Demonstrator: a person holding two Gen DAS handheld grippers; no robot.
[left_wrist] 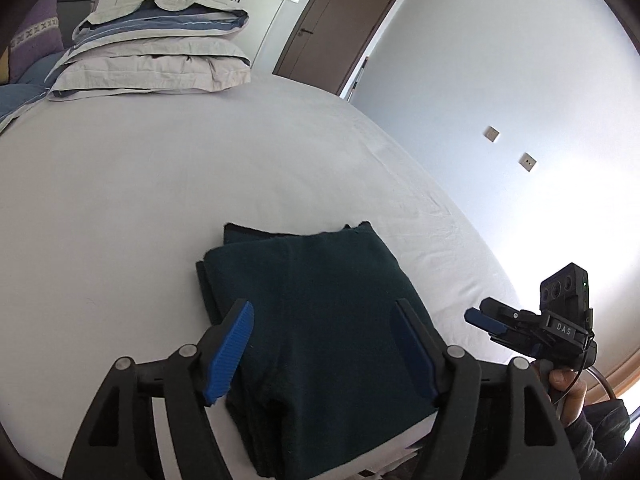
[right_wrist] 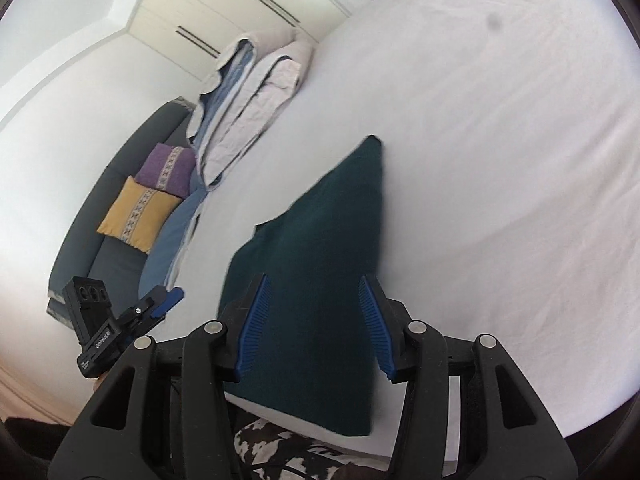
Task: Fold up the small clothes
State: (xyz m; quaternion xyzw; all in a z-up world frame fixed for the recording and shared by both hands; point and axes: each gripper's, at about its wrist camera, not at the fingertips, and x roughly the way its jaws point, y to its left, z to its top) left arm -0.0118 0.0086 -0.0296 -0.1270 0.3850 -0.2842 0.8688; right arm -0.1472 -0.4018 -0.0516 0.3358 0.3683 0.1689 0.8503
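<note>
Dark green garment [left_wrist: 316,320] lies folded into a rough rectangle on the white bed sheet [left_wrist: 160,184], near the bed's front edge, several layers showing at its left side.

Left gripper [left_wrist: 320,344] hovers over the garment's near part w/ jaws spread wide – blue pads on either side, nothing pinched between them, cloth lying flat below. Right gripper [right_wrist: 316,328] is also above the garment, jaws partly apart, pads clear of the fabric, not holding anything. In the left wrist view the right gripper [left_wrist: 480,320] sits off to the garment's right, over bare sheet, a hand [left_wrist: 568,392] on its handle. In the right wrist view the left gripper [right_wrist: 170,300] shows to the left, beside the bed.

Stacked pillows [left_wrist: 156,52] at the far end of the bed, well apart from the garment. Grey sofa [right_wrist: 120,184] beyond w/ a purple cushion [right_wrist: 166,168] and a yellow cushion [right_wrist: 136,214] – touching each other. Brown door [left_wrist: 336,24] in the back wall.
</note>
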